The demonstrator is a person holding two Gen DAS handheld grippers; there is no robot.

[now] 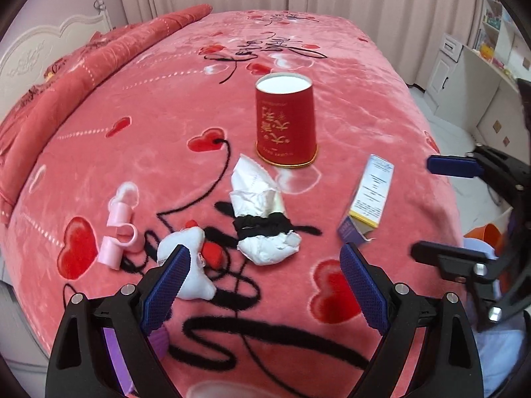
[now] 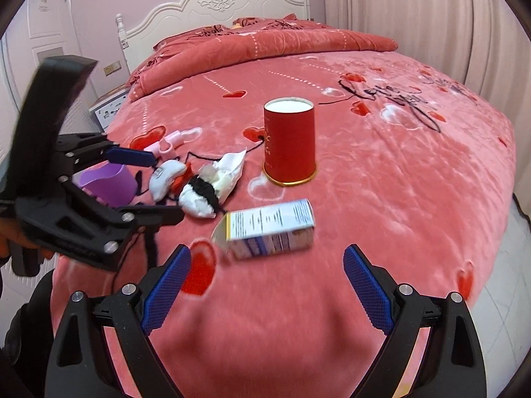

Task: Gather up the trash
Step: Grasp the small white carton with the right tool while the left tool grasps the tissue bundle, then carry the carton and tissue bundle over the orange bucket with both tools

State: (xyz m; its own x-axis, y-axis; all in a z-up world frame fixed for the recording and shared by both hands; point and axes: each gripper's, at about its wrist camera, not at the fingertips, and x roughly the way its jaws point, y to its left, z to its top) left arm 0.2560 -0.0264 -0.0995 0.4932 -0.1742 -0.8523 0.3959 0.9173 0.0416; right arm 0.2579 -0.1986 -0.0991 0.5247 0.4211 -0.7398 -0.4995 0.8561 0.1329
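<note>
Red cup (image 1: pixel 285 121) inverted, crumpled tissue (image 1: pixel 262 209) beside

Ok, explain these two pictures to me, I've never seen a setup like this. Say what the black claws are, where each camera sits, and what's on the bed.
Each black claw is a hand-held gripper with a camera looking along its blue fingers. One picture comes from the left gripper, the other from the right gripper; each also shows in the other's view. Both are open and hold nothing. On the pink bedspread stand a red cup, a small box lying down, crumpled tissues with a black hair tie, a pink plastic piece and a small white pouch.
</note>
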